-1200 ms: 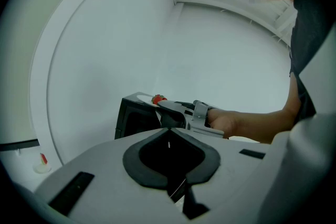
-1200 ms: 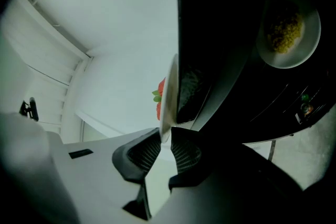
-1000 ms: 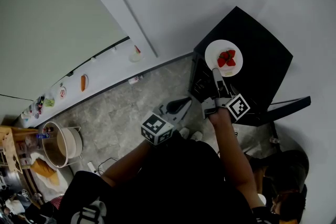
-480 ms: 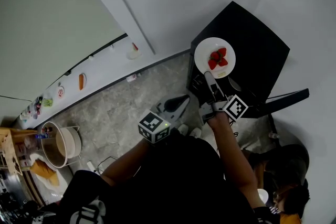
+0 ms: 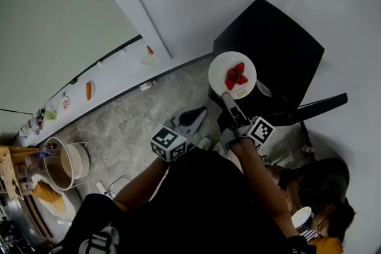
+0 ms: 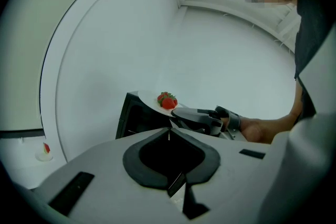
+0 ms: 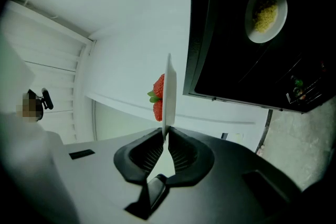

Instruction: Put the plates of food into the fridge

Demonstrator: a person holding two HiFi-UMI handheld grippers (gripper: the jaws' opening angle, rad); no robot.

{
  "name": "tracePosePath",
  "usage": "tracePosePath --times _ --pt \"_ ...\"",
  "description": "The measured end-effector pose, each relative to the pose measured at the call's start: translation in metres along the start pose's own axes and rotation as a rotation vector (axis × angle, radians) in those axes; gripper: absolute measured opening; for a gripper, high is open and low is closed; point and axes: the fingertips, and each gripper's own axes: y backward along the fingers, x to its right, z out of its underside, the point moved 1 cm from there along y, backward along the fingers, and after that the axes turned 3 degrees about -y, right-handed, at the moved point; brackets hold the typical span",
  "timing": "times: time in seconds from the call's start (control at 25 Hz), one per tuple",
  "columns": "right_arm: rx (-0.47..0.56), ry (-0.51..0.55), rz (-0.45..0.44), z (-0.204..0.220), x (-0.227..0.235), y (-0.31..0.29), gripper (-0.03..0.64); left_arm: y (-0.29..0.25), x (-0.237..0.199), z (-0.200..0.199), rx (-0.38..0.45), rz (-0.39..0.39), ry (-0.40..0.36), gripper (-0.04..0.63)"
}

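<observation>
Step in hand: carrying the first plate. My right gripper (image 7: 167,136) has the white plate (image 5: 217,71) of strawberries (image 5: 234,75) pinched by its near rim. The jaws are nearly together with the pads on both faces of the rim, and they have just been closing down on it. The plate is off the black table (image 5: 286,38), in the air over the table's left edge and the grey floor (image 5: 137,128). It looks roughly level in the head view, berries on top.

A second plate (image 7: 281,13) with yellow food (image 7: 264,14) sits on the table, further in.

My left gripper (image 6: 169,132) has its jaws together with nothing in them. It is low and left of the right one, pointing toward the held plate. The right forearm is stretched forward, gripper about level.

Fridge: I can't pick it out in any view.

Next, as I judge it: carry the plate flat to the fridge, with the free left gripper for the door. It's a thin rim grip, so any tilt risks the berries rolling off. Early in the task, one plate of at least two lifted.
</observation>
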Motion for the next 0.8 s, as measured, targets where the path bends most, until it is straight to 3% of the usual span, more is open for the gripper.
tracePosePath --times 0.48,0.8 --pt "-0.036 -0.054 0.024 0.030 0.017 0.028 0.044 0.014 0.001 0.014 -0.016 -0.027 0.007 0.025" --pt "0.002 -0.136 0.089 0.028 0.059 0.037 0.043 0.019 0.006 0.020 -0.036 -0.028 0.006 0.025"
